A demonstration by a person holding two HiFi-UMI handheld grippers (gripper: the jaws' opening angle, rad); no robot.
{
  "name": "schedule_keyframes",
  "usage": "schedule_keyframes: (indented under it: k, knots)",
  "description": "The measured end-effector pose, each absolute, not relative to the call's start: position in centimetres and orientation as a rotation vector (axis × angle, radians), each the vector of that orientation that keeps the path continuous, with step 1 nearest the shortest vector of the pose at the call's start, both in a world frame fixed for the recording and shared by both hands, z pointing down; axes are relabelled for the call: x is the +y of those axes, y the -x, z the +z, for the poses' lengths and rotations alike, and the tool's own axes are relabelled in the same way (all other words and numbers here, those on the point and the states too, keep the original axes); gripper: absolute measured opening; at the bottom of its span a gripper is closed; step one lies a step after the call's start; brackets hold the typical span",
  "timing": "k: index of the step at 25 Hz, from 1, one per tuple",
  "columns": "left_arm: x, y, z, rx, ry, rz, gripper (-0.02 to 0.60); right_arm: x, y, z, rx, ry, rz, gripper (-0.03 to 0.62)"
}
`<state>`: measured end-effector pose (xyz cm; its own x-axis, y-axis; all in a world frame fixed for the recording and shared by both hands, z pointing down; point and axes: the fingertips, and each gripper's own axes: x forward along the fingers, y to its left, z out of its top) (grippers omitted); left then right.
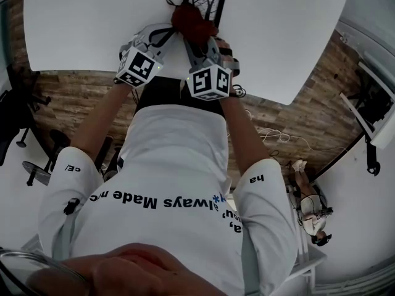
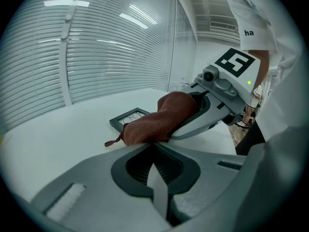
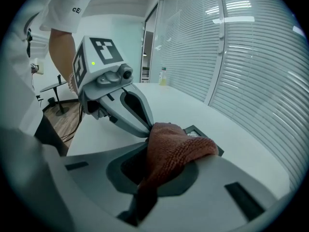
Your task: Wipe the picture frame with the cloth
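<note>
A black picture frame (image 1: 205,2) lies flat near the far edge of the white table (image 1: 92,17). A red-brown cloth (image 1: 191,18) hangs over its near end. My right gripper (image 1: 199,37) is shut on the cloth (image 3: 169,149), which bunches out of its jaws and hides most of the frame (image 3: 200,132). My left gripper (image 1: 174,31) is shut, its tip pressed against the cloth's left side (image 2: 145,127); I cannot tell whether it pinches any fabric. In the left gripper view the frame (image 2: 126,117) shows behind the cloth, and the right gripper (image 2: 193,122) reaches in from the right.
Closed window blinds (image 2: 111,47) run behind the table. A small bottle (image 3: 164,76) stands at the table's far end. On the wooden floor are chair bases (image 1: 37,165) at the left and a white cable (image 1: 274,135) at the right.
</note>
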<state>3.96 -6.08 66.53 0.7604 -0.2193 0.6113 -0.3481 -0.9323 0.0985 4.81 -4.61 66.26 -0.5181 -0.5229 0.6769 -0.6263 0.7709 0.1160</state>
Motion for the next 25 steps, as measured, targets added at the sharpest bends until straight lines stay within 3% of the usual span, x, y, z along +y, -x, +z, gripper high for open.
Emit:
schedule_keyframes:
  k: [11, 25]
  knots:
    - [-10.1, -5.8, 65.9, -0.503, -2.760, 0.904, 0.002, -14.3, -9.7, 60.9, -2.233, -1.144, 0.118, 0.029]
    - [-10.0, -5.6, 67.6, -0.459, -2.740, 0.959, 0.002, -16.7, -9.4, 67.6, -2.144, -1.027, 0.241, 0.029]
